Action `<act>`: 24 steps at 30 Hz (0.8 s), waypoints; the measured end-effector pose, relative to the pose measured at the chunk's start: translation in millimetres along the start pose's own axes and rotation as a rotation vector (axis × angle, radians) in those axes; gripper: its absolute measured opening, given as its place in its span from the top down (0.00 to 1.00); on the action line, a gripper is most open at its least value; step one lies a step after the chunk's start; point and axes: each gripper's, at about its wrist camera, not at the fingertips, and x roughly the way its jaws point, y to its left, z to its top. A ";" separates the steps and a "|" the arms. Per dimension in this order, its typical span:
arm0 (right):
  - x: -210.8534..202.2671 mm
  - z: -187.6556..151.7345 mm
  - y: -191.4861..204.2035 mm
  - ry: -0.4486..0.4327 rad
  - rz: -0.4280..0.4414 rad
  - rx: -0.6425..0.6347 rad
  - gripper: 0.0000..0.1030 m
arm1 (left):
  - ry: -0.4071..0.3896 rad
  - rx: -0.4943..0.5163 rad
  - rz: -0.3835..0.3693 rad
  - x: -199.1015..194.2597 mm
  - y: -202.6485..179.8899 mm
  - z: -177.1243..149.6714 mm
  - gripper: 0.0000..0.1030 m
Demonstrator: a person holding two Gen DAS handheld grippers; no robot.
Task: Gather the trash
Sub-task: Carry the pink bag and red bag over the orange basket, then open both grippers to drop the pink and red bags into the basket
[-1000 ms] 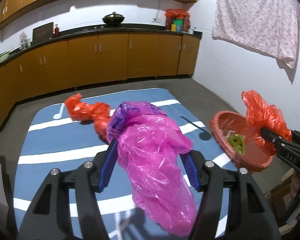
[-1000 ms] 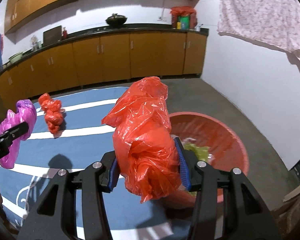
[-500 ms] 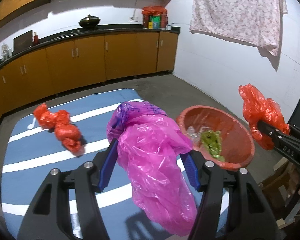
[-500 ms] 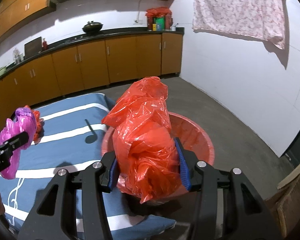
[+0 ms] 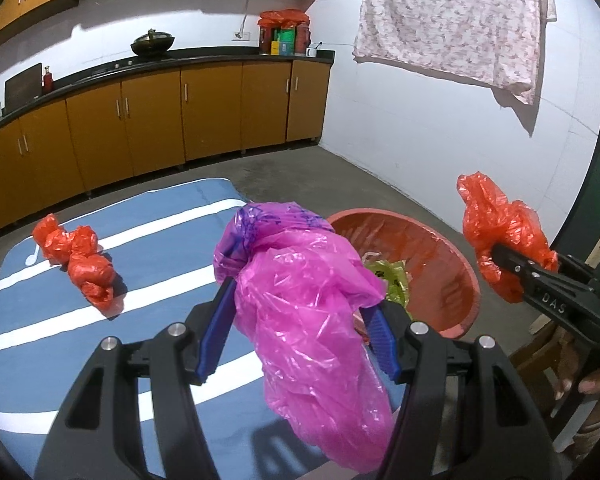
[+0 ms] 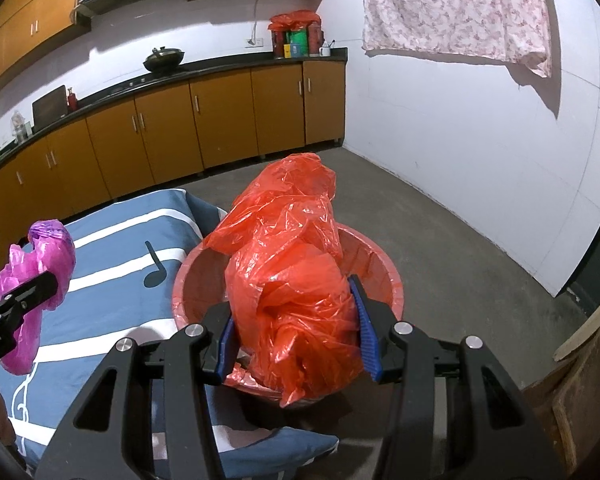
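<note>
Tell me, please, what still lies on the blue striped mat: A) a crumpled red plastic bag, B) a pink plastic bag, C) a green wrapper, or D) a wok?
A: a crumpled red plastic bag rests on the blue striped mat; the pink plastic bag is held in the left gripper.

Both wrist views low, facing kitchen cabinets (image 5: pixel 152 120), sharing red basin (image 6: pixel 384 268)

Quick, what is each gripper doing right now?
Left gripper: closed on the pink bag.
Right gripper: closed on the red bag.
</note>
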 end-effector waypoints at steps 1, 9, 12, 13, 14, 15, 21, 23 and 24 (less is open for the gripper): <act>0.4 1.3 -0.3 -0.001 0.000 0.002 0.52 | -0.001 -0.003 -0.006 0.9 -1.8 0.5 0.42; 4.5 2.9 -5.7 -0.010 -0.003 0.022 0.52 | 0.000 0.006 -0.073 18.5 -25.6 9.3 0.42; 8.9 3.4 -9.8 -0.007 -0.007 0.034 0.52 | 0.014 0.015 -0.093 30.2 -35.5 11.1 0.42; 10.3 3.8 -11.8 -0.006 -0.007 0.038 0.52 | 0.021 0.016 -0.102 36.1 -39.1 11.7 0.42; 11.9 4.0 -13.4 -0.004 -0.008 0.041 0.52 | 0.026 0.017 -0.108 40.5 -41.6 12.5 0.42; 13.2 4.6 -14.6 -0.002 -0.008 0.043 0.52 | 0.030 0.018 -0.115 44.9 -43.6 12.8 0.42; 22.0 6.9 -26.7 0.006 -0.011 0.068 0.52 | 0.058 0.026 -0.148 76.5 -56.5 19.3 0.42; 24.2 6.8 -30.6 0.009 -0.011 0.078 0.52 | 0.064 0.029 -0.153 85.5 -59.0 22.6 0.42; 25.1 6.9 -31.6 0.011 -0.010 0.082 0.52 | 0.066 0.032 -0.156 90.0 -60.1 24.2 0.42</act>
